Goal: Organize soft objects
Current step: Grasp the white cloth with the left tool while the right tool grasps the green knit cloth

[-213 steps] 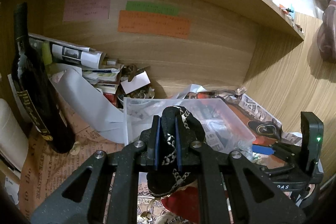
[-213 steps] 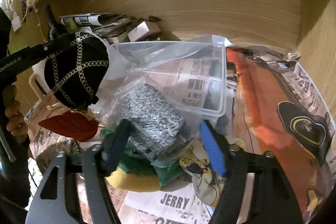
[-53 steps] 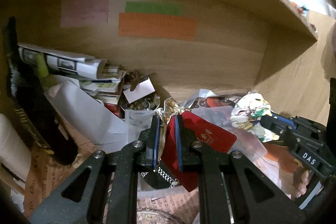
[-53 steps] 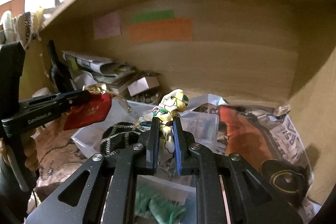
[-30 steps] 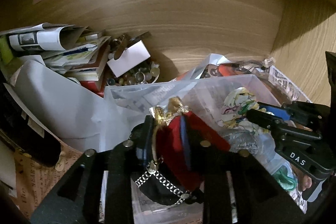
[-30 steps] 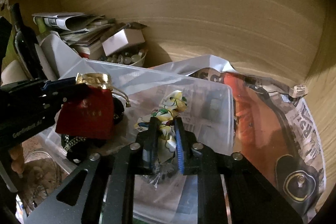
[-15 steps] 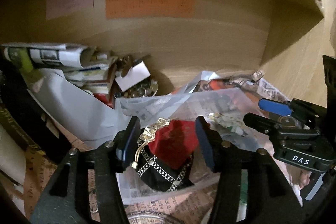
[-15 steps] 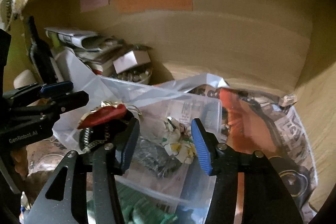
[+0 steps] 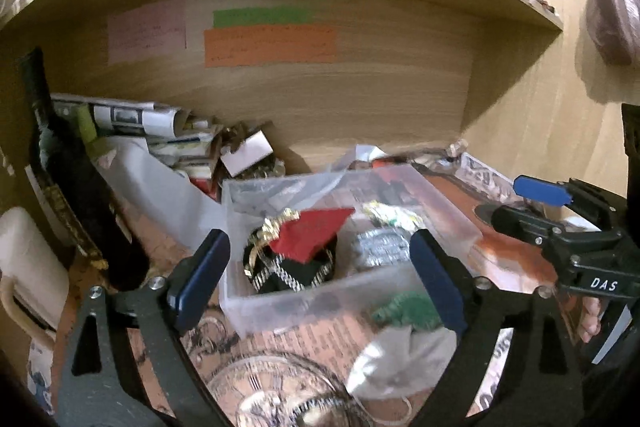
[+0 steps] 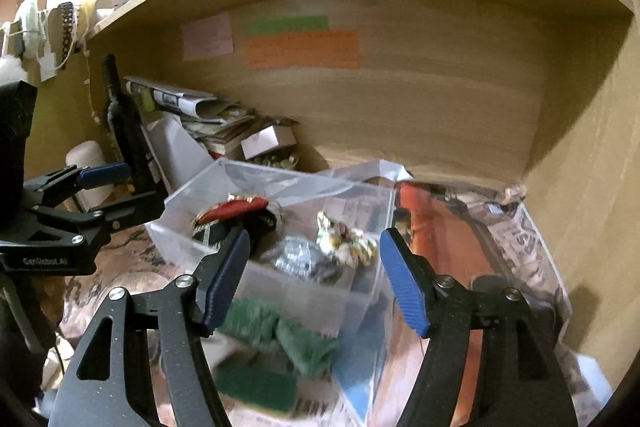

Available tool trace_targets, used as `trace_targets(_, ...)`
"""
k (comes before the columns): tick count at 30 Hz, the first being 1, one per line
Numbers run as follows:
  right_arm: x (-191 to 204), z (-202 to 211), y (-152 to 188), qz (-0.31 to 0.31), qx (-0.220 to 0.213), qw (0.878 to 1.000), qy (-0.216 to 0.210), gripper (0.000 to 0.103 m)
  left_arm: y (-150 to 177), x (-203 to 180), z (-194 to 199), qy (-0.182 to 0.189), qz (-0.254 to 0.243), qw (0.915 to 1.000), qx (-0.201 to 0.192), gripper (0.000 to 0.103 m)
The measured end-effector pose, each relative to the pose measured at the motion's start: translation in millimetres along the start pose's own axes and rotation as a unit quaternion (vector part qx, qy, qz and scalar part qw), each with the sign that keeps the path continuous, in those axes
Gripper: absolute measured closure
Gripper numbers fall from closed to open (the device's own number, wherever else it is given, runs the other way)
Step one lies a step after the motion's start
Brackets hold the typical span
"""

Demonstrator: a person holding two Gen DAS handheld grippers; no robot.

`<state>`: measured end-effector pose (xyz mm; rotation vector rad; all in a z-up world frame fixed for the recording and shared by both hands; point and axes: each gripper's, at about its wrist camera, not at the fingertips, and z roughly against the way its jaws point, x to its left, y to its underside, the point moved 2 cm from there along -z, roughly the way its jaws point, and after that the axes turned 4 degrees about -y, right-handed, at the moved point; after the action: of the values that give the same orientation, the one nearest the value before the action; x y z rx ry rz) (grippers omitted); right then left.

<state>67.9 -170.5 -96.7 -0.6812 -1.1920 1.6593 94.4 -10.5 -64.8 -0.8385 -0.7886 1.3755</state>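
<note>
A clear plastic box [image 9: 320, 301] stands on the shelf floor and also shows in the right wrist view [image 10: 280, 183]. In it lie a red pouch with a gold tie [image 9: 310, 233] on a black pouch with a chain pattern [image 9: 294, 273], a grey knit piece [image 9: 380, 249] and a yellow patterned cloth [image 10: 346, 237]. My left gripper [image 9: 320, 273] is open and empty, drawn back in front of the box. My right gripper [image 10: 314, 277] is open and empty, just before the box. A green cloth [image 10: 296, 337] lies outside, in front of the box.
A dark wine bottle [image 9: 76, 187] stands at the left beside a white jug [image 9: 28, 275]. Rolled newspapers and papers [image 9: 152, 131] and a small white carton [image 9: 248, 153] lie at the back. A white cloth [image 9: 396, 359] lies in front. Newspaper [image 10: 516, 227] covers the right floor.
Both grippers have opened wider and pulled back from the box. The red pouch and the yellow patterned cloth, let go shortly before, lie in the box.
</note>
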Motion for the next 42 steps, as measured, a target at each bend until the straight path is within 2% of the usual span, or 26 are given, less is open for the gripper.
trace_targets(6, 0, 1, 27, -0.014, 0.029, 0.999, -0.005, 0.038, 26, -10, -3, 0.012, -0.013, 0.9993, 0.033, 0.011)
trace_targets(14, -3, -19, 58, -0.035, 0.084, 0.996, -0.02, 0.038, 62, -21, -17, 0.039, -0.016, 0.9951, 0.089, 0.011)
trace_targets(22, -2, -40, 72, -0.046, 0.121, 0.991, -0.039, 0.038, 86, -24, -40, 0.062, -0.006, 0.9885, 0.138, 0.012)
trace_targets(24, -2, -46, 74, -0.049, 0.131, 0.989, -0.045, 0.038, 89, -26, -47, 0.08, -0.004, 0.9857, 0.148, 0.027)
trace_targets(25, -3, -48, 75, -0.052, 0.137, 0.988, -0.05, 0.039, 89, -26, -52, 0.088, -0.002, 0.984, 0.154, 0.031)
trace_targets(27, -4, -52, 76, -0.055, 0.14, 0.987, -0.052, 0.047, 90, -29, -58, 0.105, 0.004, 0.9811, 0.163, 0.043)
trace_targets(28, -4, -53, 77, -0.056, 0.143, 0.987, -0.054, 0.054, 90, -30, -60, 0.11, 0.005, 0.9805, 0.163, 0.046)
trace_targets(30, -4, -54, 78, -0.056, 0.144, 0.987, -0.051, 0.061, 90, -33, -60, 0.118, 0.002, 0.98, 0.16, 0.06)
trace_targets(32, -4, -53, 78, -0.054, 0.139, 0.988, -0.046, 0.073, 89, -35, -59, 0.124, 0.0, 0.9798, 0.157, 0.066)
trace_targets(35, -6, -51, 75, -0.058, 0.131, 0.989, -0.048, 0.086, 88, -36, -56, 0.122, -0.005, 0.981, 0.151, 0.075)
trace_targets(38, -7, -45, 72, -0.058, 0.115, 0.99, -0.047, 0.09, 88, -36, -50, 0.116, -0.004, 0.9824, 0.146, 0.085)
trace_targets(39, -6, -43, 70, -0.057, 0.111, 0.991, -0.046, 0.091, 86, -35, -49, 0.115, -0.004, 0.9829, 0.144, 0.092)
trace_targets(42, -5, -36, 66, -0.053, 0.096, 0.993, -0.042, 0.092, 81, -32, -42, 0.109, -0.004, 0.9851, 0.133, 0.092)
